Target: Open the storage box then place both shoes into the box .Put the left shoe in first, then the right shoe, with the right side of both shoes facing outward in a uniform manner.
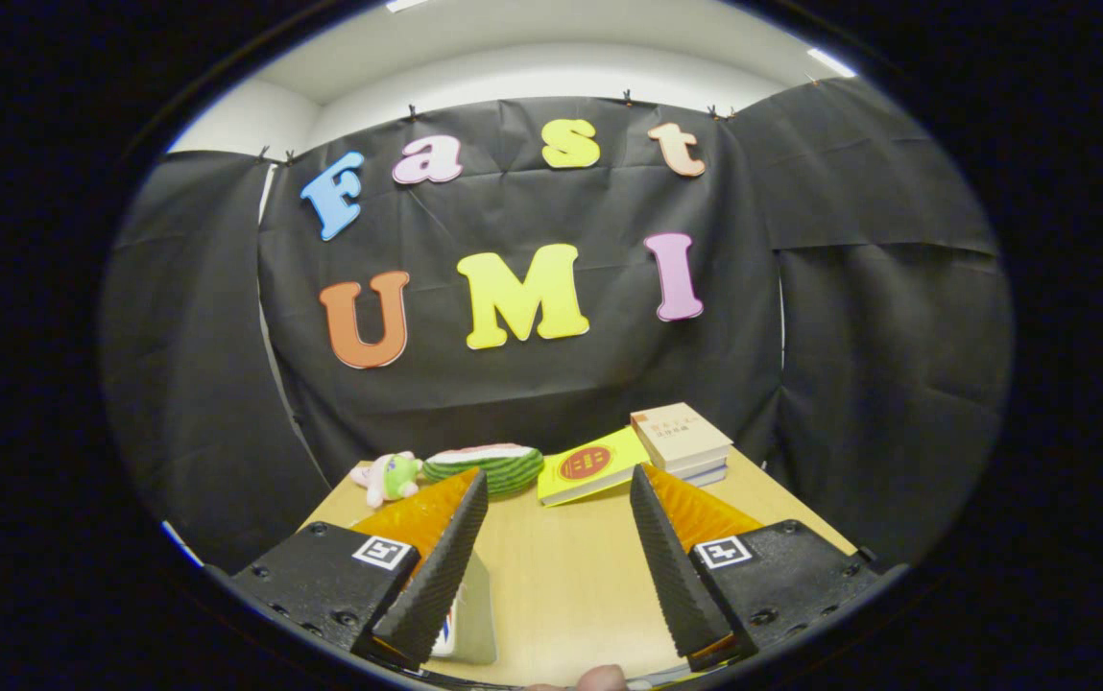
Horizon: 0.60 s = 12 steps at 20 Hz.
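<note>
My gripper (559, 475) is held above a wooden table (561, 576), its two fingers spread wide apart with nothing between them. Bare tabletop lies in the gap between the fingers. A pale, boxy object (476, 614) with a printed side pokes out from under the left finger; I cannot tell what it is.
Along the table's far edge, beyond the fingers, lie a small plush toy (386, 476), a toy watermelon slice (486, 465), a yellow book (591, 464) and a stack of books (683, 440). A person's fingertip (599, 678) shows below the fingers. Black cloth walls close in the booth.
</note>
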Tool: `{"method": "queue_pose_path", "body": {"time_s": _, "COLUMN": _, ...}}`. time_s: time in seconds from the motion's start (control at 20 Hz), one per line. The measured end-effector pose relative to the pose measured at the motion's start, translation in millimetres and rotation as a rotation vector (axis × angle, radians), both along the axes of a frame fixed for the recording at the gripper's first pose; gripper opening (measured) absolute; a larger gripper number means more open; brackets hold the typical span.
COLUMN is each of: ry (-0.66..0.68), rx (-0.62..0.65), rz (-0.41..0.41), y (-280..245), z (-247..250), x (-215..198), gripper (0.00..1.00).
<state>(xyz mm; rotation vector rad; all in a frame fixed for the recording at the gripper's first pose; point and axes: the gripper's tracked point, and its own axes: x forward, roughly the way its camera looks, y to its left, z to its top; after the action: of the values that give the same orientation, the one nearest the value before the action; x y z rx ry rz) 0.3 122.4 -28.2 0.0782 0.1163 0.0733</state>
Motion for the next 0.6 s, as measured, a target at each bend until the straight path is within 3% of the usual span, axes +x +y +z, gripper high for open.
{"method": "queue_pose_path", "body": {"time_s": 0.6, "ry": 0.003, "rx": -0.014, "rz": 0.03, "y": 16.3, "z": 0.7, "x": 1.5, "gripper": 0.92}}
